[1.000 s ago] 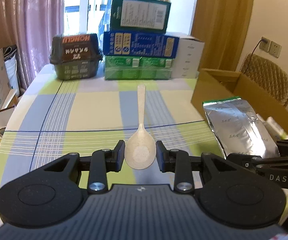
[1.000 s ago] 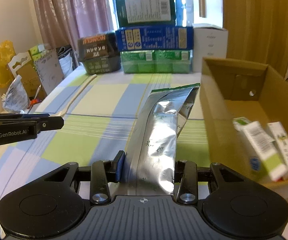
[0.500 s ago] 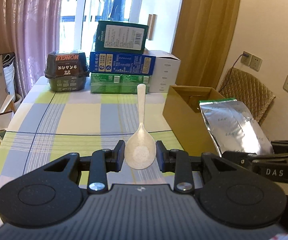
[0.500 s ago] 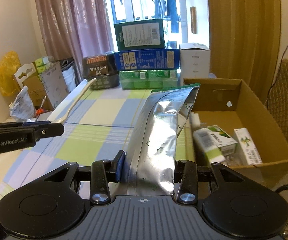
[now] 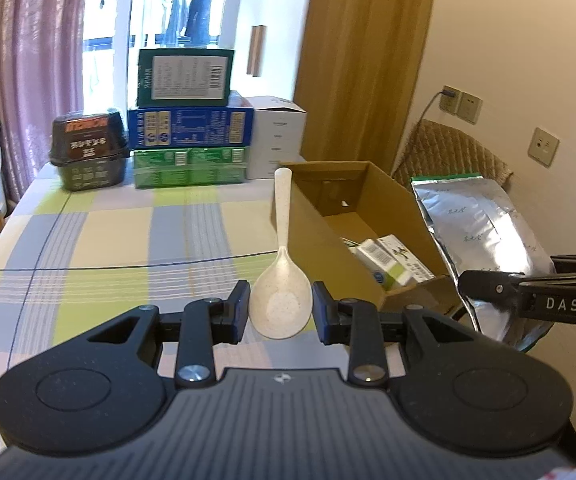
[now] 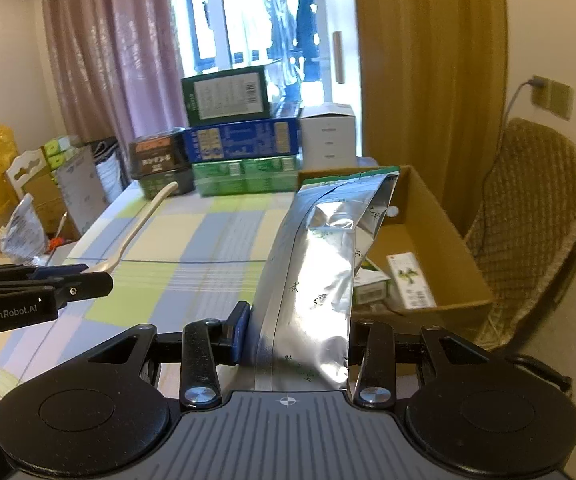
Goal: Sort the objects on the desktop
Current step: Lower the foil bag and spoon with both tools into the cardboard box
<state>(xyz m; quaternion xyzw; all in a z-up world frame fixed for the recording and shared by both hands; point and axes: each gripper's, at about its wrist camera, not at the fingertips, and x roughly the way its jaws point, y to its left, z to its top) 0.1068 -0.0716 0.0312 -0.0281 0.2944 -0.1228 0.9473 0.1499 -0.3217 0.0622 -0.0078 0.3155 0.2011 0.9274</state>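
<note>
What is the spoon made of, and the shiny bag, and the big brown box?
The spoon looks like matte cream plastic with tiny speckles, maybe a wheat-straw blend. The shiny bag seems to be metallic foil: silvery, creased, mirror-like. The big brown box looks like plain cardboard, dull tan with folded flaps.
</note>
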